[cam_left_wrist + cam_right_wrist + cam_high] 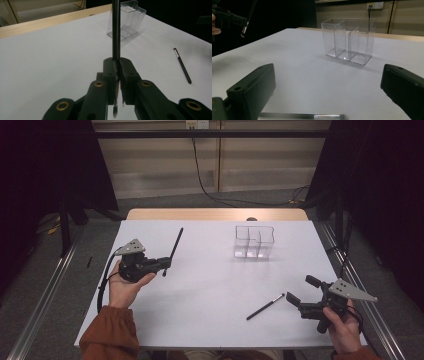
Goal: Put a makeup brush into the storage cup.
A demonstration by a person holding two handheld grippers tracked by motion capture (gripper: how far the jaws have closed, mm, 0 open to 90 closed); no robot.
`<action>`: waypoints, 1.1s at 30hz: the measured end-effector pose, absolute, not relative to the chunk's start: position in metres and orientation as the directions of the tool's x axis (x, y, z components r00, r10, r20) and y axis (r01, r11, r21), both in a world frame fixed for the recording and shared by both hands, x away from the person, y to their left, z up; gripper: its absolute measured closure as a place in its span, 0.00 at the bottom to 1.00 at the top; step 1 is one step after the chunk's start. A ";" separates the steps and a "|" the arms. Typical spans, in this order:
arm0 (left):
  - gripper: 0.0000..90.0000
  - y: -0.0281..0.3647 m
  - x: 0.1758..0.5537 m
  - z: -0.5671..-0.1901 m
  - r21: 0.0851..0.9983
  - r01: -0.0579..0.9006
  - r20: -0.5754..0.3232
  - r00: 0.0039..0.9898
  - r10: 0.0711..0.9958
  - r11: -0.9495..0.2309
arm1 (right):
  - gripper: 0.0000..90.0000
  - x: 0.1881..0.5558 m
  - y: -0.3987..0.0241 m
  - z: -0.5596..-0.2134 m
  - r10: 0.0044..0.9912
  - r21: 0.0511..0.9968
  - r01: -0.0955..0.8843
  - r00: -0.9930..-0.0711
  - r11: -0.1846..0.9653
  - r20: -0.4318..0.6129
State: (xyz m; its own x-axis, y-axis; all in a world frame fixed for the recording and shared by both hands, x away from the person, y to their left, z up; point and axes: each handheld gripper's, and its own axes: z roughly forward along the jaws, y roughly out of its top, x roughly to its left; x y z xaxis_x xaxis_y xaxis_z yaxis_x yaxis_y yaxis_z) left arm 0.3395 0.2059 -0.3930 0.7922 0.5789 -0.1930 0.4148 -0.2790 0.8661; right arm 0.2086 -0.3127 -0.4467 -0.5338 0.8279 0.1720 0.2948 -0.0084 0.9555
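A wide white table [210,285] with a smooth matte top and a pale wooden strip along its far edge carries everything here. Toward its far right stands a clear plastic organizer [254,241], a boxy holder split by see-through walls into compartments, all of them bare inside. The left gripper [166,264], black and blocky, hangs above the table's left side with its jaws clamped on a thin black brush [175,245]; the long round handle sticks up past the jaws and the bristle tip hangs just below them. The right gripper [300,294] sits near the right front edge with its jaws spread wide, nothing between them. A second slim black brush [265,306] lies flat on the table just beside it.
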 end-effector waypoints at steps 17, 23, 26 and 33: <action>0.93 0.180 0.328 -0.382 0.853 0.413 -0.199 0.823 0.533 -0.320 | 0.00 0.208 -0.314 -0.447 0.825 0.956 0.293 -0.539 -0.006 0.170; 0.93 0.172 0.324 -0.379 0.846 0.395 -0.182 0.846 0.501 -0.358 | 0.00 0.209 -0.313 -0.447 0.825 0.953 0.302 -0.540 0.003 0.169; 0.93 0.166 0.321 -0.374 0.848 0.385 -0.186 0.860 0.475 -0.364 | 0.00 0.208 -0.313 -0.447 0.824 0.954 0.300 -0.541 0.000 0.170; 0.93 0.149 0.317 -0.374 0.835 0.365 -0.179 0.888 0.423 -0.412 | 0.00 0.209 -0.312 -0.448 0.816 0.953 0.302 -0.557 0.023 0.157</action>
